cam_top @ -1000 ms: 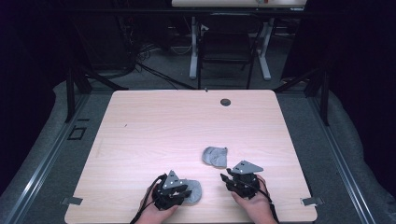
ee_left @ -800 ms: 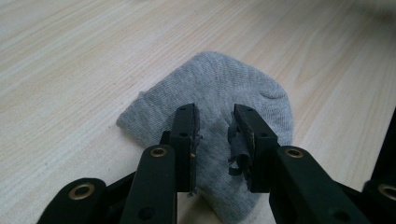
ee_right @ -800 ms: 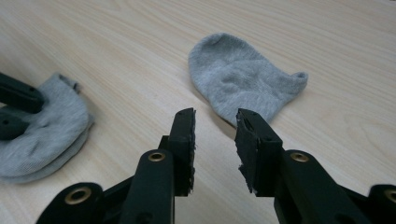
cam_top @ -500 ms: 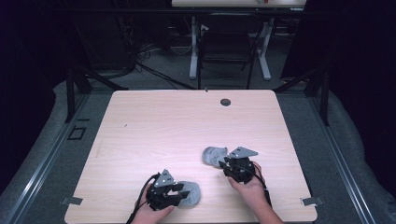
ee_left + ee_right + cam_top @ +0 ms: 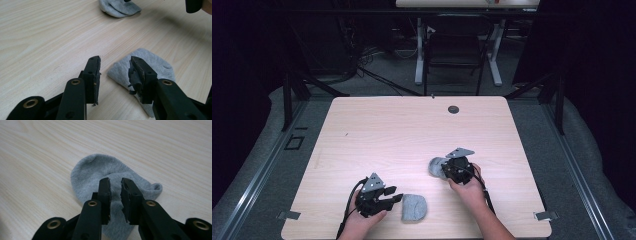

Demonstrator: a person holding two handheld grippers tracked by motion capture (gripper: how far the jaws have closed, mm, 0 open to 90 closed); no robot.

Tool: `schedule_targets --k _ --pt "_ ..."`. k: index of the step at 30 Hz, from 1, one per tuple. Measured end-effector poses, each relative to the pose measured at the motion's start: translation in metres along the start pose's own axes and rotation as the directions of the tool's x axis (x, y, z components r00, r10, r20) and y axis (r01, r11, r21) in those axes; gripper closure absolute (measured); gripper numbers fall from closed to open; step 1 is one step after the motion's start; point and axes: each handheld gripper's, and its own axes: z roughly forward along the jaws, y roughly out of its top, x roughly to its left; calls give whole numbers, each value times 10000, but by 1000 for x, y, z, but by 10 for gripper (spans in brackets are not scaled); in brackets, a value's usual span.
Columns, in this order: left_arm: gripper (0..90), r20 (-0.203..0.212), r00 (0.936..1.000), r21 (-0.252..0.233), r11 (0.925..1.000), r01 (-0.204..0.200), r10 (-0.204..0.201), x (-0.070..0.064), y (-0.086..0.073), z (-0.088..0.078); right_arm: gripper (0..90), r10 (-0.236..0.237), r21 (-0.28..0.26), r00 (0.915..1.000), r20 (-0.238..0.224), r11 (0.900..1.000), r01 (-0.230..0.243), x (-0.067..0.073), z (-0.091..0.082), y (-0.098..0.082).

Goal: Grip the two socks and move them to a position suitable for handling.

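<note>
On the near half of the tabletop (image 5: 377, 135): two grey socks, one (image 5: 413, 207) near the front edge just beside the left gripper (image 5: 384, 200), jaws parted wide with a sock corner on the wood between them, nothing gripped. Farther right and back, the second sock (image 5: 436, 166) under the right gripper (image 5: 451, 169), jaws a narrow gap apart over the fabric, not clamped on it. Against half a second earlier: left gripper drawn off its sock, right gripper moved up onto the other.
</note>
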Motion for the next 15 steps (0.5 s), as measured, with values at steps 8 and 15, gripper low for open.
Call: schedule_targets --k 8,15 --pt "603 -87 9999 115 9999 -99 100 1 -1 3 803 99 397 9999 -30 9992 -97 4 14 -3" --pt "600 -150 9998 106 9999 -91 93 0 -2 3 813 -61 266 9997 -255 9996 68 16 19 -3"
